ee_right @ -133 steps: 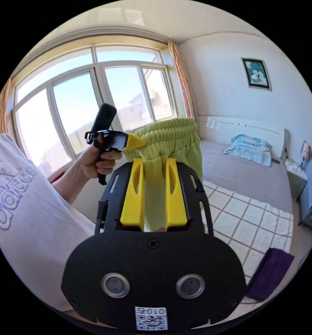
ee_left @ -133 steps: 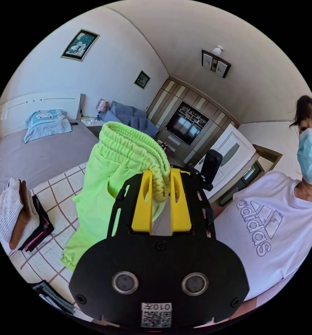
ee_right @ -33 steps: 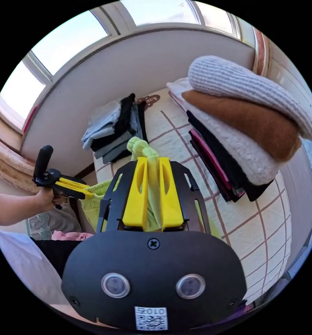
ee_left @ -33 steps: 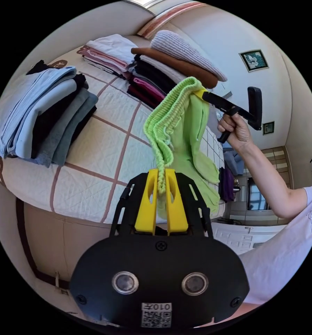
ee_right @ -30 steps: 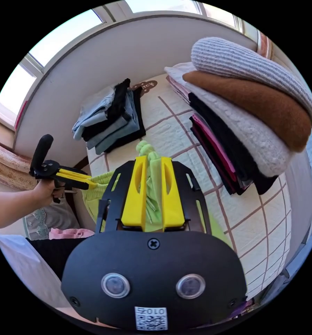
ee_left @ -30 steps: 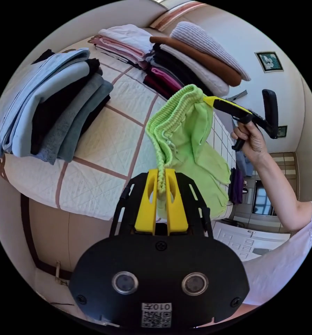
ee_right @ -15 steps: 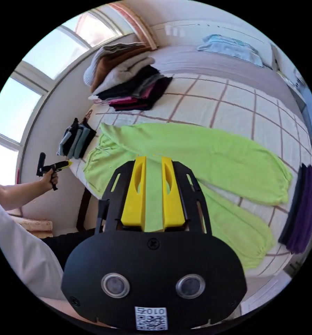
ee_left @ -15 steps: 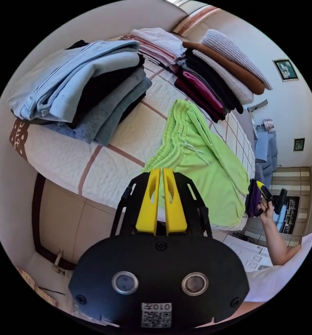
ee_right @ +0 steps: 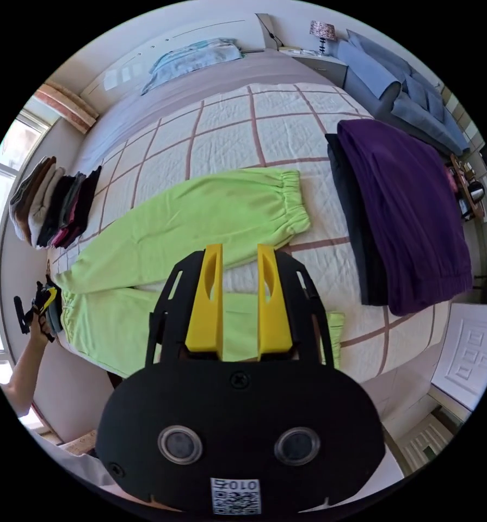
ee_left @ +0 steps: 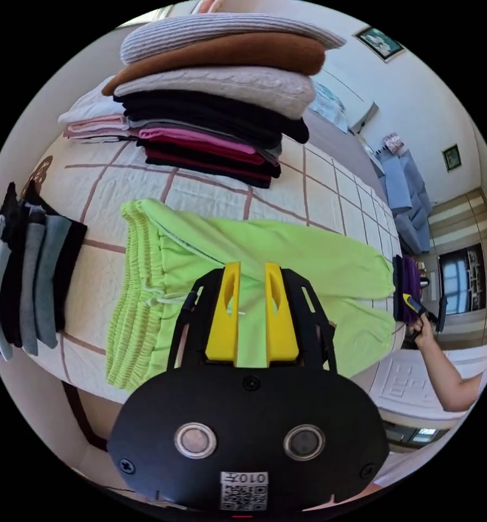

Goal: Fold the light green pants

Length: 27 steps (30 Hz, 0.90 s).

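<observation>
Light green pants [ee_right: 199, 217] spread flat on checked bedcover [ee_right: 227, 130]; left gripper [ee_left: 252, 272] and right gripper [ee_right: 238, 255] parted, empty.

text: none legible | QR sticker [ee_left: 244, 489] on tool body: code unread

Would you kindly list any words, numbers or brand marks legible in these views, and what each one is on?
No text can be quoted with confidence.
Sticker on the left gripper: a square code and a few characters, too distorted to read.
Second sticker on the right gripper: likewise.
Brown mark on the quilt: blurred.
</observation>
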Each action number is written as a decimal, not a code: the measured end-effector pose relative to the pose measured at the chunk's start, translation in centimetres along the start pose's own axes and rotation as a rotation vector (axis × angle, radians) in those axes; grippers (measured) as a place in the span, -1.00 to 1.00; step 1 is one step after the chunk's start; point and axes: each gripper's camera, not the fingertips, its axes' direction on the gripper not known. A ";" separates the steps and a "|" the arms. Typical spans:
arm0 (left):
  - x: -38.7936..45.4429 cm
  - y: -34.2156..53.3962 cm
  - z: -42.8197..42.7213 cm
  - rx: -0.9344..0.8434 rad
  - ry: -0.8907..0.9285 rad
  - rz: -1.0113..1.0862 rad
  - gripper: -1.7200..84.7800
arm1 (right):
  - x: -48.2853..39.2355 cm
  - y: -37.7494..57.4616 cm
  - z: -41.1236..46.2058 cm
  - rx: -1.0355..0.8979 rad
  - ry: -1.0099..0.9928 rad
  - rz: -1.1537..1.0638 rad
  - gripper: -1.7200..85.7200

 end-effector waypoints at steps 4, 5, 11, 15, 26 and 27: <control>-0.4 1.2 1.6 0.028 0.002 -0.137 -0.79 | 3.2 -1.5 3.4 -0.064 0.021 0.095 -0.70; -0.5 1.6 2.1 0.016 0.005 -0.173 -0.79 | 3.6 -1.7 3.9 -0.076 0.017 0.110 -0.70; -0.4 3.5 4.0 -0.009 -0.028 -0.241 -0.92 | 6.1 -2.1 7.8 -0.171 -0.016 0.241 -0.84; 1.4 3.0 1.3 0.159 0.074 -0.135 -0.95 | 5.2 -4.4 4.0 -0.088 -0.179 0.134 -0.86; 8.5 5.7 -3.6 0.189 -0.172 0.397 -0.86 | 0.7 -16.5 -3.8 0.261 -0.185 -0.089 -0.80; 9.1 7.0 -3.1 0.168 -0.190 0.450 -0.84 | 0.3 -16.5 -3.9 0.258 -0.189 -0.125 -0.79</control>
